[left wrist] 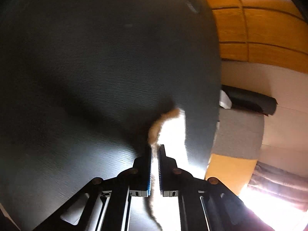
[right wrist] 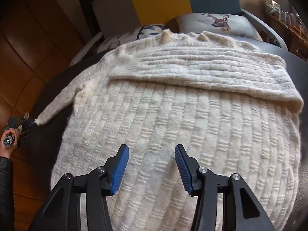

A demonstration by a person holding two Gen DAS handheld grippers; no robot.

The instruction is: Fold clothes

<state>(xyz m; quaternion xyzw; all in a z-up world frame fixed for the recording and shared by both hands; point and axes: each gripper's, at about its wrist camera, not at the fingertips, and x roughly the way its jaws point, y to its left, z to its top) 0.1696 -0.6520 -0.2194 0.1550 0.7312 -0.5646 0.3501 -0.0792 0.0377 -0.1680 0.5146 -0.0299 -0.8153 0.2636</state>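
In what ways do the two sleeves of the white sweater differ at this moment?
The left sleeve lies stretched out over the dark table, while the right sleeve is already folded across the sweater body. The left gripper is shut on the left sleeve's cuff; the open right gripper holds nothing, away from the right sleeve. Both share the same ribbed cream knit.

The dark grey wood-grain tabletop (left wrist: 92, 73) fills most of the left wrist view, its curved edge running past warm orange-brown wooden floor tiles (left wrist: 265, 28). Beyond the table's far side sits a pale grey cushion printed with a stag's head (right wrist: 217, 24), and beside it a cushion with a blue and white geometric pattern (right wrist: 148, 31). Behind them stands a mustard-yellow panel (right wrist: 159, 0). A brownish curtain (left wrist: 279, 184) hangs by bright window light.
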